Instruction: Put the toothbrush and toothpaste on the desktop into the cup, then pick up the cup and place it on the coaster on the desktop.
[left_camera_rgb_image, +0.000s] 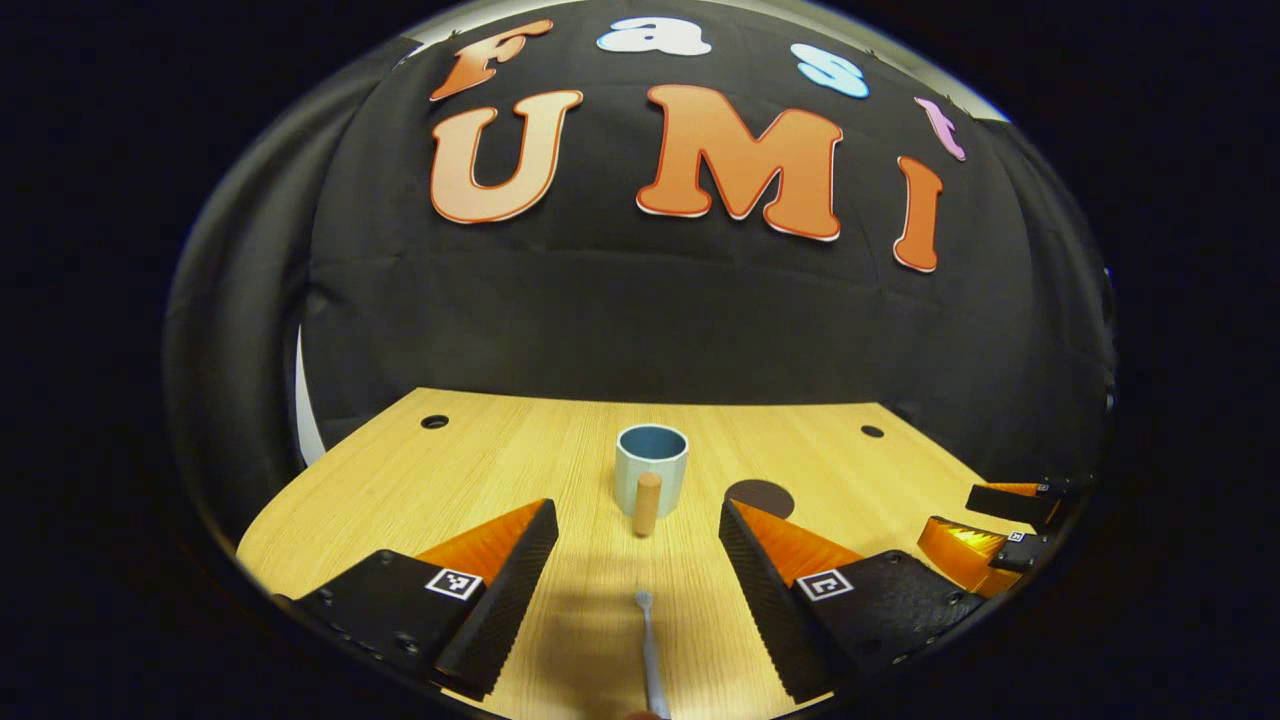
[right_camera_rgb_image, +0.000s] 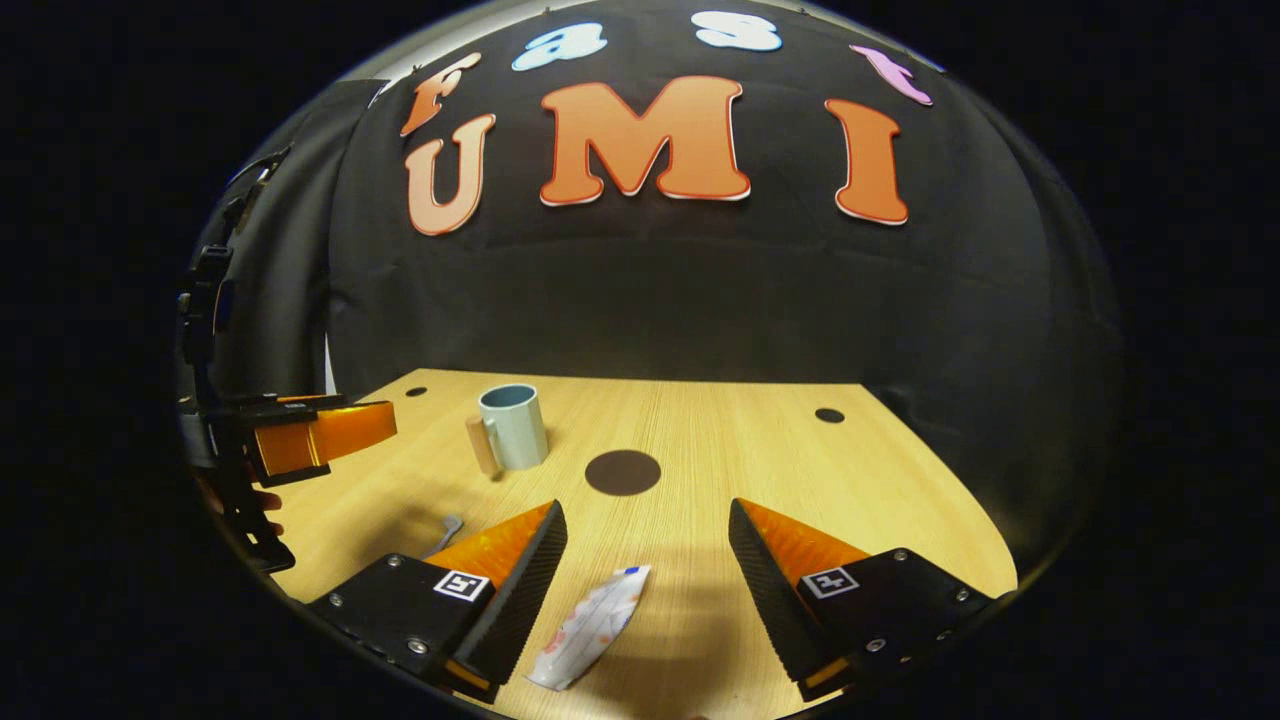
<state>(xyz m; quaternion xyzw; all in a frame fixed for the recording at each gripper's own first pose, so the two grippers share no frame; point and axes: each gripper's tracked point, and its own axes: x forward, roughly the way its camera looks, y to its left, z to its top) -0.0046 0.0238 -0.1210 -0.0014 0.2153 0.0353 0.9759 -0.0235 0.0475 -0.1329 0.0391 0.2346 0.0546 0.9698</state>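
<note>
Standing far on the desk (left_camera_rgb_image: 420, 480), the cup (left_camera_rgb_image: 651, 468) has the coaster (right_camera_rgb_image: 622, 472) just right of it. Left gripper (left_camera_rgb_image: 638, 570) spread over the toothbrush (left_camera_rgb_image: 650, 650); right gripper (right_camera_rgb_image: 648, 565) spread over the toothpaste (right_camera_rgb_image: 592, 628).

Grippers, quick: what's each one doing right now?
Left gripper: jaws open, empty, toothbrush lying between them.
Right gripper: jaws open, empty, toothpaste lying between them.
</note>
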